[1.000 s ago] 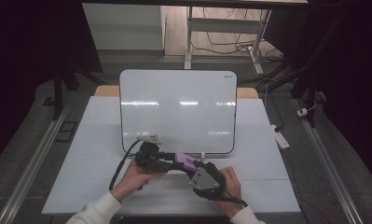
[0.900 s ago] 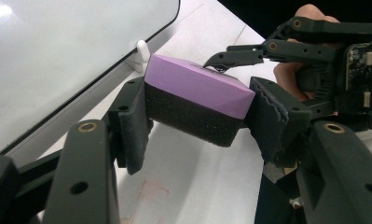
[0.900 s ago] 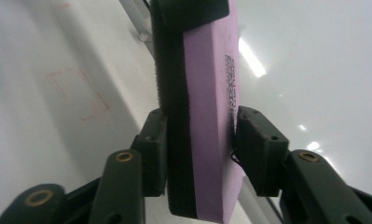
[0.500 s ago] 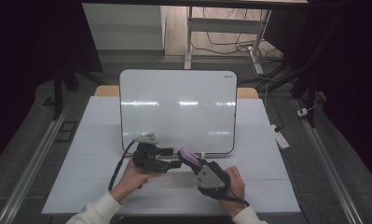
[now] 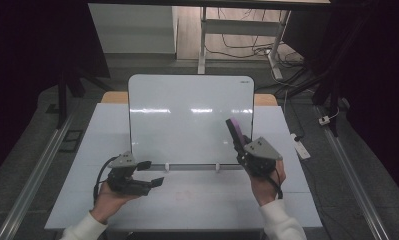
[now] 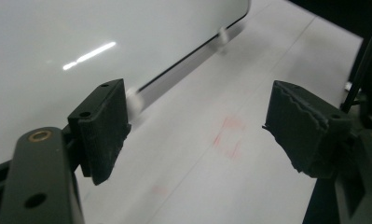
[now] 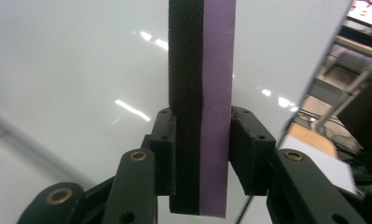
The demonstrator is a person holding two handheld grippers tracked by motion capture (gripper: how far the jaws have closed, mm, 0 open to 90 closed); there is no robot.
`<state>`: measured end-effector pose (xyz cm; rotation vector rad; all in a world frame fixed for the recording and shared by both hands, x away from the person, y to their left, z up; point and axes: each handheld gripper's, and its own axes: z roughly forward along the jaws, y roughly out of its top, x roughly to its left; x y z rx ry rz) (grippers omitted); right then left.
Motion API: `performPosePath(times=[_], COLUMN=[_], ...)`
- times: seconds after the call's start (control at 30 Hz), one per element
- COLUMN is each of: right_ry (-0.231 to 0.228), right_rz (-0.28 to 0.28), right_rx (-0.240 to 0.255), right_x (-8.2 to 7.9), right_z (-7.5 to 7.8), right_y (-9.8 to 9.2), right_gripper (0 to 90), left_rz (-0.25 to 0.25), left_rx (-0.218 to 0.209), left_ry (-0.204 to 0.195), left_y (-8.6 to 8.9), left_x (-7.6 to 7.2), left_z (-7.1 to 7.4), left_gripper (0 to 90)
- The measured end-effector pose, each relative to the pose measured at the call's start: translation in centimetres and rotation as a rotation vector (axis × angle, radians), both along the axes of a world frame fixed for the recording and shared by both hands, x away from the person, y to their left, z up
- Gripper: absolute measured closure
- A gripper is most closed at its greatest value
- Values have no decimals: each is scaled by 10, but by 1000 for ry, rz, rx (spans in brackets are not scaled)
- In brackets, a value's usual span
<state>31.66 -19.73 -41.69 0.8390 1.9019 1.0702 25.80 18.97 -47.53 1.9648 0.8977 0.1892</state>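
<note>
Right gripper (image 5: 241, 150) jaws clench the eraser (image 7: 201, 107) — seemingly upright; left gripper (image 5: 149, 175) jaws released

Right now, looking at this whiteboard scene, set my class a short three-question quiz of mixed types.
1. True or false: the right gripper is clamped on the purple-and-black eraser.
2. What lies between the left gripper pads? A) a marker B) nothing C) a cloth
3. Fill in: the whiteboard surface looks ____ of writing.

Key: 1 true; 2 B, its jaws have just been opening; 3 clean.
</note>
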Motion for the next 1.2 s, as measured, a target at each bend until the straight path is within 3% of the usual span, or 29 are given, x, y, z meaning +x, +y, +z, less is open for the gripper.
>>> performPosePath(times=[0.23, 0.37, 0.7, 1.0, 1.1, 1.2], right_ry=[30, 51, 100, 87, 68, 54], right_rz=[-79, -111, -166, -166, -156, -122], right_rx=[56, 85, 112, 127, 125, 157], right_x=[34, 52, 86, 94, 90, 79], right_z=[25, 36, 44, 43, 43, 44], right_y=[0, 1, 7, 10, 7, -1], right_gripper=[629, 628, 622, 600, 539, 498], left_rz=[64, 91, 130, 134, 135, 138], left_rx=[38, 35, 28, 25, 26, 27], left_ry=[-2, 10, 30, 38, 37, 40], left_y=[30, 42, 58, 61, 61, 62], left_x=[-17, -21, -23, -22, -23, -23], left_z=[-10, -15, -22, -24, -25, -26], left_gripper=[221, 220, 220, 220, 220, 220])
